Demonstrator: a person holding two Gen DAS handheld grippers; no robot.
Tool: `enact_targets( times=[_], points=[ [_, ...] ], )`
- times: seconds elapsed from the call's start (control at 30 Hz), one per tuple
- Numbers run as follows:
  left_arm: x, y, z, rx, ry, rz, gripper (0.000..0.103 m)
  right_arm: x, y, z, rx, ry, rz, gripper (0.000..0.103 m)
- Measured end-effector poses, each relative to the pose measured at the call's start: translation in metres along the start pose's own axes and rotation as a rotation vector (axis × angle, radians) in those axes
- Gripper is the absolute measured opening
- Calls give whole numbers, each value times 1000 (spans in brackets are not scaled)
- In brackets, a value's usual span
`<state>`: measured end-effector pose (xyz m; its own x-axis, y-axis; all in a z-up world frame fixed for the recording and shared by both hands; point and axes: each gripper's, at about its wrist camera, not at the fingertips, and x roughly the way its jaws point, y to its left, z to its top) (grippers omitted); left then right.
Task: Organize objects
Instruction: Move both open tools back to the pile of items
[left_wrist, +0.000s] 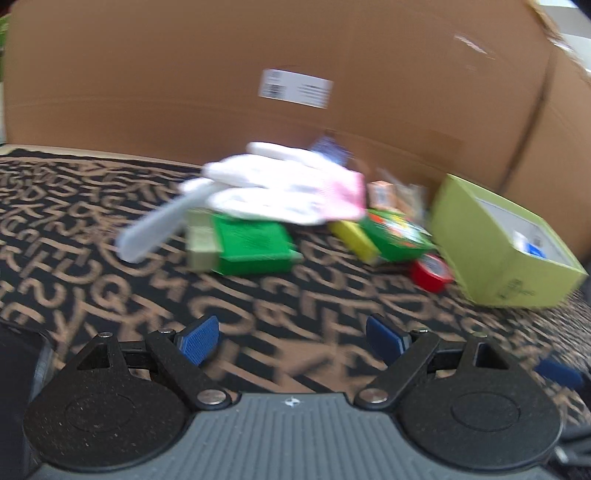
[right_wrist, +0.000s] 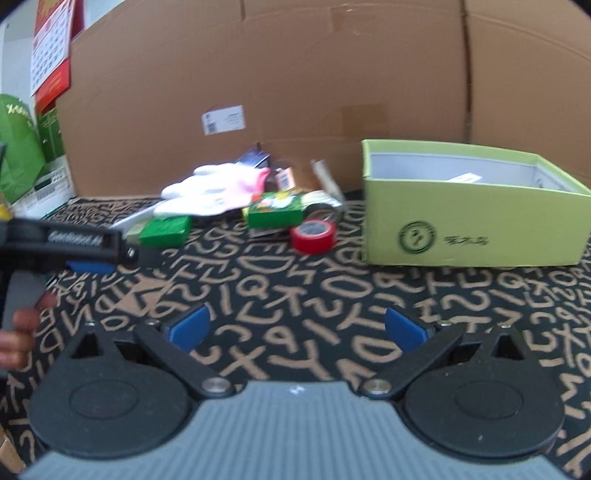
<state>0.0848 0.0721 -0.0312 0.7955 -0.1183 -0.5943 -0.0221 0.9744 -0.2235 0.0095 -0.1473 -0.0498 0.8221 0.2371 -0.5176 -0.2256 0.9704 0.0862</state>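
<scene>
cardboard (right_wrist: 295, 92) walls off the far edge of a black mat (right_wrist: 280, 288) printed with tan letters. left gripper (left_wrist: 291, 341) hovers above the mat, fingers spread, gripping nothing. near the far edge sits a heap: white glove (right_wrist: 210, 192) over a green box (right_wrist: 166, 230), then red tape (right_wrist: 313, 237). green carton (right_wrist: 472, 229) stands open at the heap's right. right gripper (right_wrist: 297, 328) likewise spread, empty.

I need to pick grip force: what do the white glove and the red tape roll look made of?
White glove: seemingly soft knit fabric, matte, limp, with a pink cuff. Red tape roll: probably glossy plastic tape; the blur leaves its core unclear.
</scene>
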Motion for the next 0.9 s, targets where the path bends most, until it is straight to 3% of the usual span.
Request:
enact_targets(
  times=[0.23,0.37,0.47,0.63,0.77,0.9],
  points=[
    [38,18,34,-47,6,87,90,7,5,-2,-2,32,6,103],
    [68,8,45,4,48,96,91,9,8,-4,-5,43,14,103],
    [82,9,48,36,42,102,102,9,10,-3,-12,44,16,103],
    [63,13,39,88,45,17,87,12,15,4,-42,28,35,103],
    [31,13,11,151,76,-129,87,20,21,15,-70,9,45,103],
    [2,16,-5,140,78,-171,87,33,27,27,-97,-7,61,103]
  ],
)
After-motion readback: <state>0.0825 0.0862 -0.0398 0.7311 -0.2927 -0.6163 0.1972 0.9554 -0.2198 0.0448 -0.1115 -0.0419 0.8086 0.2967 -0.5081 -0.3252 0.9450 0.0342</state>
